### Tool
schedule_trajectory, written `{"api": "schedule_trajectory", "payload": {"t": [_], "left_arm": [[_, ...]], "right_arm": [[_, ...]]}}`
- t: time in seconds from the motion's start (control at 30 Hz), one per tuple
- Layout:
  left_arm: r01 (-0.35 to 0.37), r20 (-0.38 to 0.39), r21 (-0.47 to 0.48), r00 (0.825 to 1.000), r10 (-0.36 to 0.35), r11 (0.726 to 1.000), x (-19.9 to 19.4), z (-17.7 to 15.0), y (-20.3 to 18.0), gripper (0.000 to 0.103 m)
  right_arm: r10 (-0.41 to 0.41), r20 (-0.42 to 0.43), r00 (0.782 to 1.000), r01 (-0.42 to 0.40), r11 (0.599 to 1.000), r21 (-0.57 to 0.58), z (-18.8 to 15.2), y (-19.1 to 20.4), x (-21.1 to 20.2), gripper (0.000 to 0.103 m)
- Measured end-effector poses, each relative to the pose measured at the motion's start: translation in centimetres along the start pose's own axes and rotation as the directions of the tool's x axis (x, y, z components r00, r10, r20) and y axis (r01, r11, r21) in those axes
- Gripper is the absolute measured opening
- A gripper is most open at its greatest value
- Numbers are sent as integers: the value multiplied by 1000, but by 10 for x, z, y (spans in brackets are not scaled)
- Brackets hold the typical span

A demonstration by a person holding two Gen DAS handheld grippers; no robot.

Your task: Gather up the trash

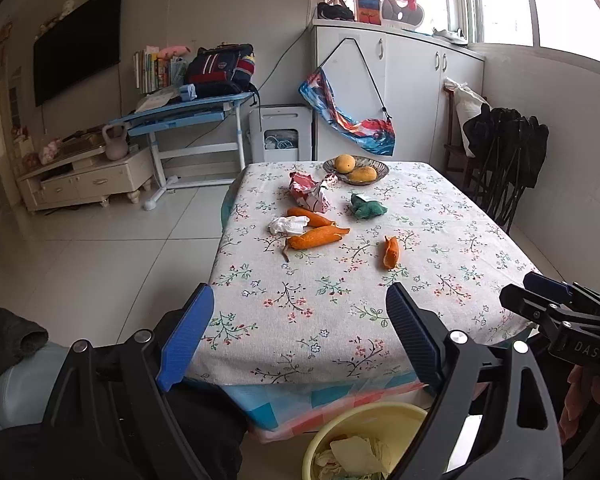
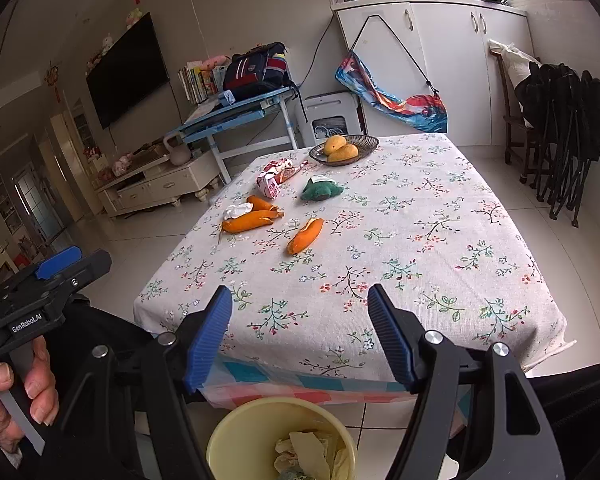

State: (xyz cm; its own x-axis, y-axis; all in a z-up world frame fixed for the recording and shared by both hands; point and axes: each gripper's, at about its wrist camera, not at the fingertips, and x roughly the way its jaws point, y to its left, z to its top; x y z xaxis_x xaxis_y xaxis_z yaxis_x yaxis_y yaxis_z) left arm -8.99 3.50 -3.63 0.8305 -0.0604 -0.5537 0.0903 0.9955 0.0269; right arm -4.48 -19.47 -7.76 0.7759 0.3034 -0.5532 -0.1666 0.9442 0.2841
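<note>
Well beyond left claw (image 1: 300,336): peels (image 1: 318,236).

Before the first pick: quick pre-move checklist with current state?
1. Left claw open and empty: ok.
2. Right claw open and empty: ok.
3. Yellow bin below table edge, mouth unobstructed: ok.
4. Nearest peel lies alone on the tablecloth, clear approach: ok.
5. Tissue touches two peels, separate pick: not ok.
6. Green wad is trash or not: cannot tell.
</note>
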Motion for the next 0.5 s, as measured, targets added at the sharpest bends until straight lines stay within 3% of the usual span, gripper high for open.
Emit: {"api": "schedule_trajectory", "payload": {"t": [0.5], "left_arm": [[-23,-18,-30,1000,23,999,36,13,14,85]], "right_arm": [[-6,-60,998,9,999,51,16,0,35,68]]}}
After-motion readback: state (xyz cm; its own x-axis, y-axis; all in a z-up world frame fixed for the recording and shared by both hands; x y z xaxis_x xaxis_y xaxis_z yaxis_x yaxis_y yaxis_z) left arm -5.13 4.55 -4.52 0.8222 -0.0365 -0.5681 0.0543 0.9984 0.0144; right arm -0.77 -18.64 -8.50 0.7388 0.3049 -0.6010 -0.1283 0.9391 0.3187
